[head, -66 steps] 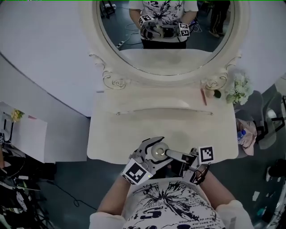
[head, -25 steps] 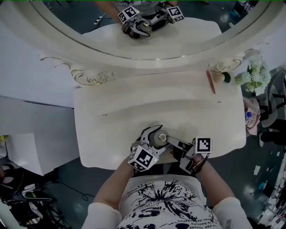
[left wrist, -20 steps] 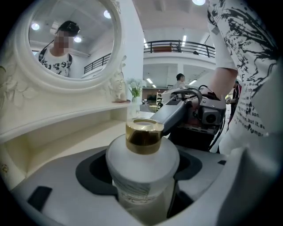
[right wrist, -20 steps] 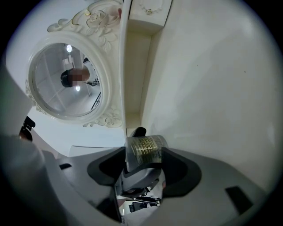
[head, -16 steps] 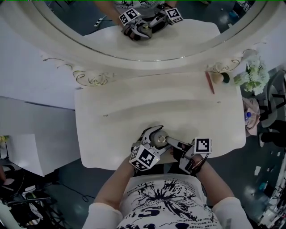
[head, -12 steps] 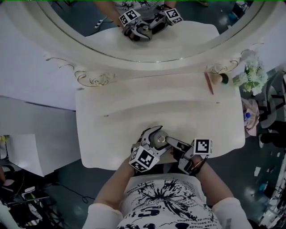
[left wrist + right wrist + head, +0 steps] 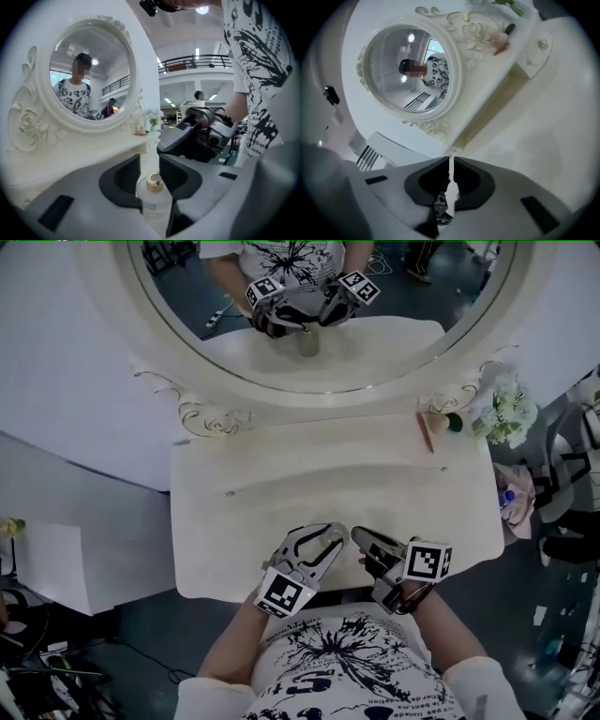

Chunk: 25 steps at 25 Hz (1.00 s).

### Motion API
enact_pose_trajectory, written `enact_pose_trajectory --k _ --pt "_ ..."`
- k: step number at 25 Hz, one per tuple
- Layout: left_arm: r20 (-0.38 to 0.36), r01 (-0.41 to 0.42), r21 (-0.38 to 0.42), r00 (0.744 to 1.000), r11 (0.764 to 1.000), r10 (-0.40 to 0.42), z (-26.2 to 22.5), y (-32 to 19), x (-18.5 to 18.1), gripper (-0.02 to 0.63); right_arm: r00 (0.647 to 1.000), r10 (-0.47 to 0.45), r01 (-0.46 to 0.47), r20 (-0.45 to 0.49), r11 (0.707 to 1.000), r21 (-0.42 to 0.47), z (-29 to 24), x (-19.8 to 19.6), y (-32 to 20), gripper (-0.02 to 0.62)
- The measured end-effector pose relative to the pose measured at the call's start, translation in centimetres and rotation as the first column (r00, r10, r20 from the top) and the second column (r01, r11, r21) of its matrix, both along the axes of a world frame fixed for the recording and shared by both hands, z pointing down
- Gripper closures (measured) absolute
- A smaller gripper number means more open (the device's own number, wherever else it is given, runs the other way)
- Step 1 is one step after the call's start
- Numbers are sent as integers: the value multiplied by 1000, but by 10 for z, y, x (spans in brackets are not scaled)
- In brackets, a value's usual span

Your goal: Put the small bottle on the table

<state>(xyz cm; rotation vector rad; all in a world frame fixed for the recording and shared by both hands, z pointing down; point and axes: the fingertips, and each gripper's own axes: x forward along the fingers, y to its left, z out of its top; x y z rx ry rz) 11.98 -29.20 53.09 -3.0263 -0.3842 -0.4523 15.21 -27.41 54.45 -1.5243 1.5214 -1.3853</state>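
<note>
The small bottle point(image 7: 152, 194), clear with a gold cap, stands upright between the jaws of my left gripper point(image 7: 149, 161). Those jaws are closing, and both pads touch its sides. In the head view the left gripper point(image 7: 328, 531) is over the near edge of the cream dressing table point(image 7: 281, 474), and the bottle itself is hidden there. Its reflection point(image 7: 307, 341) shows in the mirror. My right gripper point(image 7: 359, 535) hangs just to the right, apart from the bottle. Its jaws point(image 7: 450, 161) are closing to a thin slit with nothing between them.
An oval mirror in an ornate frame point(image 7: 202, 413) rises behind the table. A pink stick point(image 7: 424, 432) and white flowers point(image 7: 506, 413) lie at the back right. The table's front edge point(image 7: 234, 592) runs right under the grippers. A white panel point(image 7: 56, 559) stands to the left, down by the floor.
The right gripper has drawn away from the bottle to the right and its jaws have come together. The left jaws have narrowed around the bottle. The head camera has tilted, showing more mirror.
</note>
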Motion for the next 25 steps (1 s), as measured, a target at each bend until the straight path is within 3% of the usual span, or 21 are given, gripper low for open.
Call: enact_pose_trajectory --k 1,3,7,10,13,20,23,25 --pt "-20 29 -8 999 1000 -30 -9 -5 -2 491 998 -7 7 -55 1000 6 -7 1 0 552" --pt "-47 72 -22 996 997 -73 -23 -13 -5 513 985 -26 29 -172 999 18 -21 0 -1 558" --pt "-35 155 13 987 988 -154 -37 -26 -12 573 908 -64 91 -414 995 44 -47 -8 -4 566" --pt "-56 195 -18 979 981 -196 -50 -33 -17 584 820 -50 106 -570 992 66 -64 -11 -9 565" --pt "-73 212 -47 974 976 -215 -64 -39 -22 586 704 -32 116 -710 991 70 -78 -14 -14 568" --pt "-91 282 -67 954 957 -287 -84 -54 -39 586 434 64 59 -898 993 99 -103 -12 -12 571" --pt "-93 303 -81 946 950 -310 -89 -58 -43 586 367 68 55 -928 994 94 -106 -13 -12 575" --pt "-96 312 -98 942 945 -321 -92 -59 -47 586 358 53 70 -932 994 83 -106 -16 -12 577"
